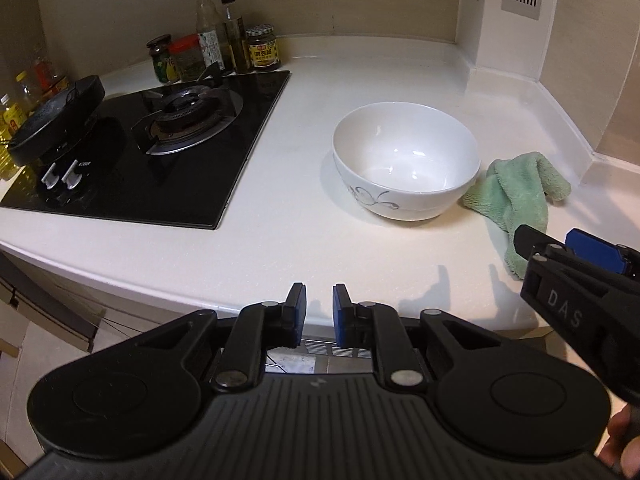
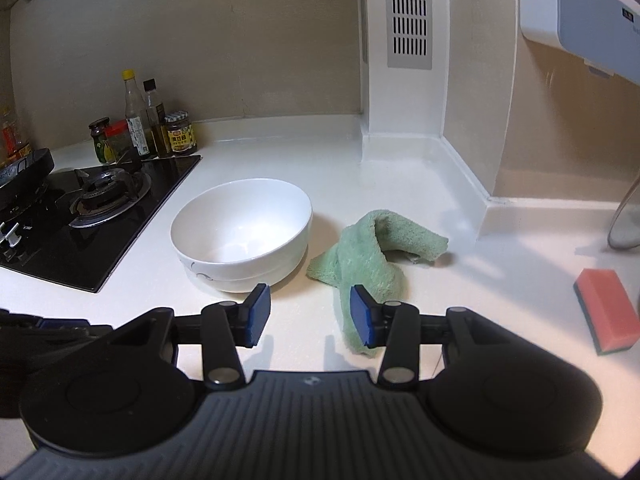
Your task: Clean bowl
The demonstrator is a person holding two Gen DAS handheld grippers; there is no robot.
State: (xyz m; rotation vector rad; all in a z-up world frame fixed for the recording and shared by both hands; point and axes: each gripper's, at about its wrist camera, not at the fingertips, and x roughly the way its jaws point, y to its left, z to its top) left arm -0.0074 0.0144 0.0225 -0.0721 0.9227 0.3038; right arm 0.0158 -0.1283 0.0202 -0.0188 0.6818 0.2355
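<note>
Currently, approach stage: bowl (image 1: 406,160) sits upright on countertop (image 1: 280,248), cloth (image 2: 360,256) just beside it. Right gripper (image 2: 310,312) wide, empty; left gripper (image 1: 319,312) narrowly parted, empty. Next, probably: grasp cloth.

Location: a home kitchen. A black glass gas hob (image 1: 160,148) is set into the white table (image 1: 304,220). Sauce jars and oil bottles (image 1: 224,40) stand against the beige wall (behind the hob). A pink sponge (image 2: 606,310) lies on the table.
</note>
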